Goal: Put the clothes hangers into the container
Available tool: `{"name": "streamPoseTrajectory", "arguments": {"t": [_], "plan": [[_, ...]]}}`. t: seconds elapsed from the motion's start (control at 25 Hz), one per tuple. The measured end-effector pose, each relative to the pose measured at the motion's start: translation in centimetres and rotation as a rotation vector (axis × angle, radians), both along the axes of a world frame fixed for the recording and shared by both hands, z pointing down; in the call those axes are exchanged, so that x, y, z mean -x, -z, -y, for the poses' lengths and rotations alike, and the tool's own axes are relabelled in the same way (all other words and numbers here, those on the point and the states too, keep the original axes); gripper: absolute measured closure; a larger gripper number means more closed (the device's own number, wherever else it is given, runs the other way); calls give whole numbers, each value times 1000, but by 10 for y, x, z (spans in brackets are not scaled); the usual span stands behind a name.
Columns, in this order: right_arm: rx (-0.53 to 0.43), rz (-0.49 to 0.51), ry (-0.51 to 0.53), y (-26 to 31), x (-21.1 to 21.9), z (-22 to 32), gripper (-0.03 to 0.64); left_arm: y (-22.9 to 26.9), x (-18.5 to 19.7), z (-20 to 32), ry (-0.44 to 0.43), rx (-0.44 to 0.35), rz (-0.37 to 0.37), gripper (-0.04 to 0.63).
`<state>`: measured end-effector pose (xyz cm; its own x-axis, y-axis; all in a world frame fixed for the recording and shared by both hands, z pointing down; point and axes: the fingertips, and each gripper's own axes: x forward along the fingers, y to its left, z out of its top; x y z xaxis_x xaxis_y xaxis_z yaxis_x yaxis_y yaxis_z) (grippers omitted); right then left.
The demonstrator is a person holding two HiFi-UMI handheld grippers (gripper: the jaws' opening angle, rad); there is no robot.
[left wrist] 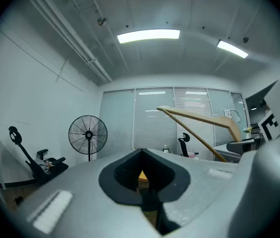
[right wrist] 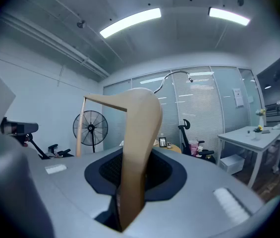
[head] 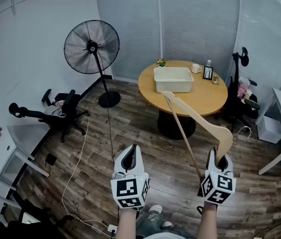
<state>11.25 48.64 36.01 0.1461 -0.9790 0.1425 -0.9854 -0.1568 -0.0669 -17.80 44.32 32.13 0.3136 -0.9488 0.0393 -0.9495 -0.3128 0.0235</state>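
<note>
Carrying a wooden clothes hanger (head: 200,117) to the container is the step in hand: my right gripper (head: 219,158) is clamped on one end of it, and the rest points up and forward, toward the round table (head: 207,99). My left gripper (head: 130,152) has its jaws together with nothing between them. The white plastic basket (head: 173,79) stands on that table, well apart from me; it looks empty, though I cannot see its bottom well. Next I must walk closer, bring the hanger over the rim and lower it inside before releasing.
</note>
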Motion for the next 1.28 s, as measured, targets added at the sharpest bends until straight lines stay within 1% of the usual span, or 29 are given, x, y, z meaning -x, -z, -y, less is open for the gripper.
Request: {"name": "streamPoseTrajectory", "arguments": {"t": [0.32,0.56,1.0,1.28], "plan": [[2,-1,2,-5,-2,5,512,-4,-4,7,-5,2,7,595],[1,-1,-4,-8,2,16,514,-9,0,20,-12,9,-1,595],[-31,28,-33,-4,11,67,512,-9,8,82,-46,4,-12,595],[-22,29,-52,-9,20,96,514,-15,16,119,-67,16,-13,595]]}}
